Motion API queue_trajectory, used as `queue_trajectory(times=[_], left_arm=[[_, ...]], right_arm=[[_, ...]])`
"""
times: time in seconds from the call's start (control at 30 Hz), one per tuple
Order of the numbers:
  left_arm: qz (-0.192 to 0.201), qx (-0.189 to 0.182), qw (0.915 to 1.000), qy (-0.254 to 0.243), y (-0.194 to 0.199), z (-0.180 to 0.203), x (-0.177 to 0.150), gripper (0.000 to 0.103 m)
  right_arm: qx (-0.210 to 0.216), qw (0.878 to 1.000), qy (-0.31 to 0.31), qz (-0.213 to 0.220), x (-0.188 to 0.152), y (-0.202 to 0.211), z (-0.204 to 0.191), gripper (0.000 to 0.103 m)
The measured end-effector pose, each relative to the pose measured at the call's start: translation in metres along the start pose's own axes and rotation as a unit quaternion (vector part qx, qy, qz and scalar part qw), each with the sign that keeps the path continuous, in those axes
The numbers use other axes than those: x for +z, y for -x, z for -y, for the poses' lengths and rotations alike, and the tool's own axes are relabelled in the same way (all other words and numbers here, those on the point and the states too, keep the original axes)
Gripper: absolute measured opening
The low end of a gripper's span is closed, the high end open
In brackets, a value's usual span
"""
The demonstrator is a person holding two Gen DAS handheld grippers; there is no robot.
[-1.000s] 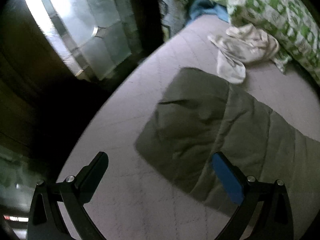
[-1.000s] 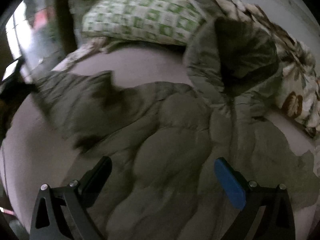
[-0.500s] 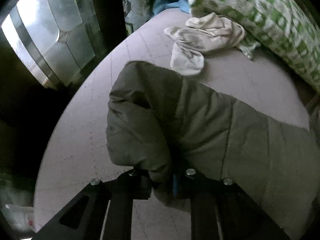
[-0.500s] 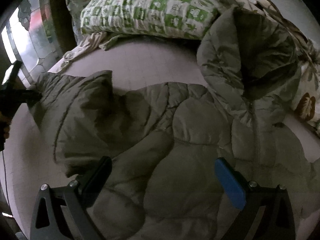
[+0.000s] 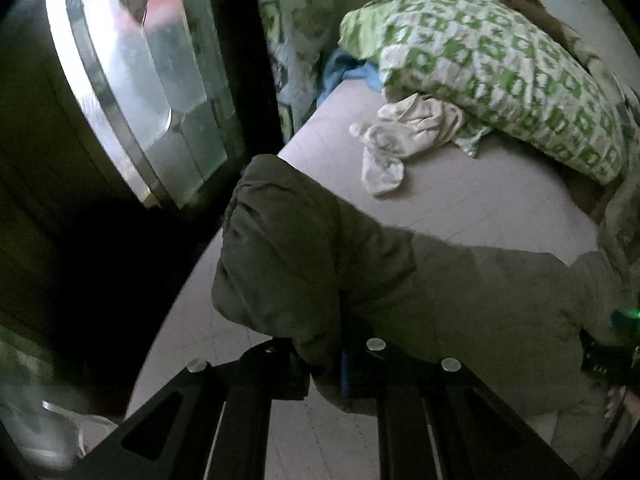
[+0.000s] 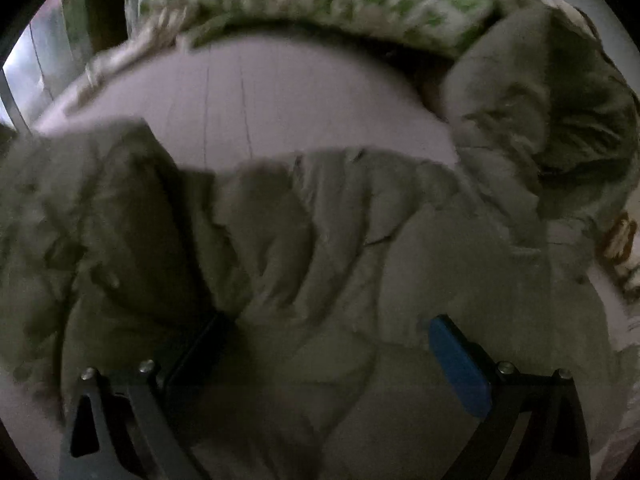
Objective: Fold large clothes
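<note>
2 hand-held grippers work over 1 olive-green padded jacket [image 6: 320, 248] spread on a pale bed sheet [image 5: 472, 200]. The left gripper [image 5: 326, 364] is clamped tight on the cuff end of the jacket's sleeve [image 5: 292, 248]; the fabric bunches between the black finger and the blue pad and bulges out above them, and the sleeve end stands clear of the sheet, running back from the gripper toward the jacket's body at the right edge of the left wrist view.

The right gripper [image 6: 324, 344] hangs over the middle of the jacket with its jaws spread wide, the black finger [image 6: 192, 348] on one side and the blue pad [image 6: 460, 364] on the other, quilted fabric showing between them. The right wrist view is blurred, so I cannot tell whether the finger tips touch the cloth; nothing is pinched between them. The jacket's hood [image 6: 560, 120] lies open beyond the body, close to a green-and-white patterned pillow [image 5: 500, 64].

Relative to the jacket, the pillow sits at the far side of the sheet. A crumpled cream cloth [image 5: 400, 140] lies between the sleeve and the pillow, touching the pillow's near edge and apart from the sleeve. A blue cloth [image 5: 348, 72] is tucked behind the pillow's corner. A glazed door or window [image 5: 136, 80] with a dark frame stands beyond the bed edge, past the sleeve. At the lower right of the left wrist view, part of the right gripper's body and a few fingers of a hand [image 5: 622, 400] show beside the jacket.
</note>
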State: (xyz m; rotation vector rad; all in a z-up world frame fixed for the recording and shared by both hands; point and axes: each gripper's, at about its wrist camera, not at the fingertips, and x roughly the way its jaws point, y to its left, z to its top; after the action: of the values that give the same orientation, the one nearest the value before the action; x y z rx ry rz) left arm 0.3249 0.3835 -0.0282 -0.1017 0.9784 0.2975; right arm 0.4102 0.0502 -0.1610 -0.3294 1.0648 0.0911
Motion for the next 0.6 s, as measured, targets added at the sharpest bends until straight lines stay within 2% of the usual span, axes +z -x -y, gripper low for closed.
queue_trajectory(times=[0.13, 0.27, 0.4, 0.6], left_arm=[[0.012, -0.017, 0.9997, -0.009, 0.022, 0.017, 0.004, 0.011], [0.028, -0.037, 0.9984, -0.033, 0.055, 0.044, 0.004, 0.011], [0.034, -0.054, 0.9957, -0.068, 0.081, 0.083, -0.007, 0.011], [0.034, -0.081, 0.9894, -0.116, 0.098, 0.163, -0.021, 0.010]], right_arm=[[0.042, 0.998, -0.042, 0.005, -0.006, 0.023, 0.025, 0.103], [0.048, 0.998, -0.046, 0.020, -0.036, 0.057, 0.062, 0.103], [0.062, 0.996, -0.063, 0.033, -0.087, 0.090, 0.109, 0.103], [0.048, 0.992, -0.110, 0.039, -0.166, 0.126, 0.173, 0.103]])
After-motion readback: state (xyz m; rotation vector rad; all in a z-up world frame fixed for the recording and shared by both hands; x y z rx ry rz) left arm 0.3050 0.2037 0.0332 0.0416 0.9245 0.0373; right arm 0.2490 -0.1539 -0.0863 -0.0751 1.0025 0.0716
